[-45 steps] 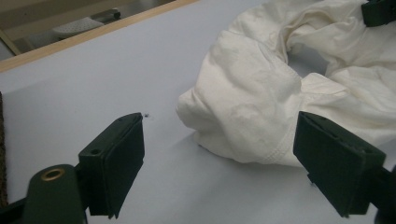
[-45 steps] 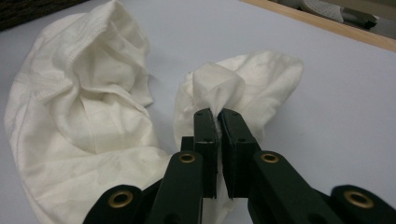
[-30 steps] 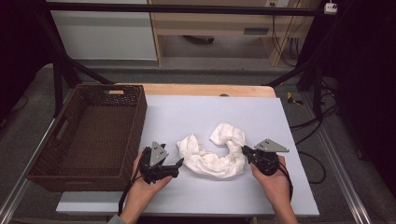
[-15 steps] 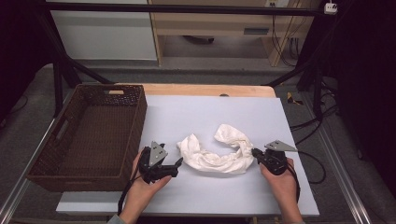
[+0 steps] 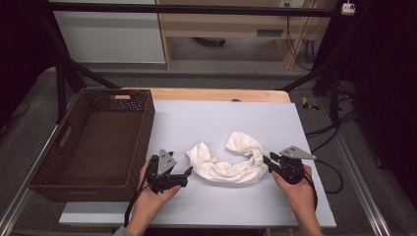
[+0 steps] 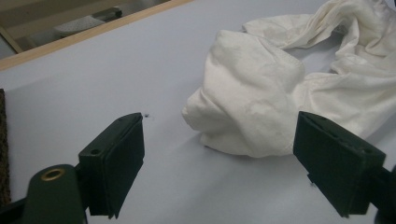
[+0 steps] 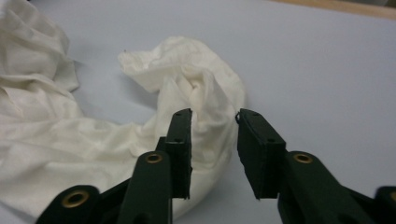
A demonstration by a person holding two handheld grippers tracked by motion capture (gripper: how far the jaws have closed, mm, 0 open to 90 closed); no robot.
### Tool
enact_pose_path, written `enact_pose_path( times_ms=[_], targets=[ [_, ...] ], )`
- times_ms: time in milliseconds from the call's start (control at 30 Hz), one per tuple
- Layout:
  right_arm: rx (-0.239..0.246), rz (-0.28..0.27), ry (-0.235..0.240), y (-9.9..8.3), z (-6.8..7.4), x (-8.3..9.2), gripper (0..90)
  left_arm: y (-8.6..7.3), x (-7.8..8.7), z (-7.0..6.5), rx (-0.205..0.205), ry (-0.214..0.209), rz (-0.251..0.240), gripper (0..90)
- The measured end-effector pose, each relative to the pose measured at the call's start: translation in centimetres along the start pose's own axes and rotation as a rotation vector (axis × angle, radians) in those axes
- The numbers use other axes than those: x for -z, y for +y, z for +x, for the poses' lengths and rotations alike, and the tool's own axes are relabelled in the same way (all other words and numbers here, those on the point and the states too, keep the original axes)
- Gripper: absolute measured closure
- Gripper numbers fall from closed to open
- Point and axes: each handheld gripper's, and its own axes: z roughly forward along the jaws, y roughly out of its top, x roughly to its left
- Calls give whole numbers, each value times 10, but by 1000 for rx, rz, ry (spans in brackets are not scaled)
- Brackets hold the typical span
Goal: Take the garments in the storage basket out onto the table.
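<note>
A crumpled white cloth (image 5: pixel 231 160) lies in an arc on the grey mat (image 5: pixel 221 118). My left gripper (image 5: pixel 189 172) rests on the mat at the cloth's left end, its jaws wide open; in the left gripper view (image 6: pixel 218 119) the cloth (image 6: pixel 261 93) bulges just ahead of the gap without touching the pads (image 6: pixel 121 158). My right gripper (image 5: pixel 265 160) sits at the cloth's right end. Its jaws have just been opening; in the right gripper view (image 7: pixel 215 114) they stand apart, with a fold of the cloth (image 7: pixel 70 140) behind the gap and the pads off it.
A dark woven basket (image 5: pixel 142 128) with nothing in it stands at the left edge of the mat, close to my left hand. A wooden table edge (image 5: pixel 221 94) runs along the back. Cables (image 5: pixel 329 172) trail on the floor at the right.
My right hand drew slightly to the right, stretching the cloth's right end that way, then its jaws opened and let go of the cloth. The left gripper stayed still.
</note>
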Motion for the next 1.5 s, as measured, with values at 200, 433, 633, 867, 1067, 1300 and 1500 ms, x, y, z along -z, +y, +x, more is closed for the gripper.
enact_pose_path(
  times_ms=[200, 433, 633, 867, 1067, 1300, 1500],
  targets=[
    [56, -5, 20, 23, 15, -12, 502, 0, -1, -2, 0, -6, 1, 161],
    [146, 28, 61, 41, 46, -43, 427, -1, -3, -3, 6, -15, 2, 161],
    [235, 86, 87, 48, 69, -75, 445, 0, -3, -5, 5, -20, -2, 161],
    [250, 134, 80, 49, 75, -97, 506, 0, -3, -7, -3, -27, -1, 161],
    [234, 170, 54, 48, 71, -109, 591, 0, -4, -8, -5, -30, 1, 162],
    [218, 212, 36, 47, 68, -116, 792, 1, -3, -10, -8, -31, -1, 162],
    [180, 172, 39, 52, 64, -105, 831, 1, -2, -9, -10, -29, -4, 162]
  ],
)
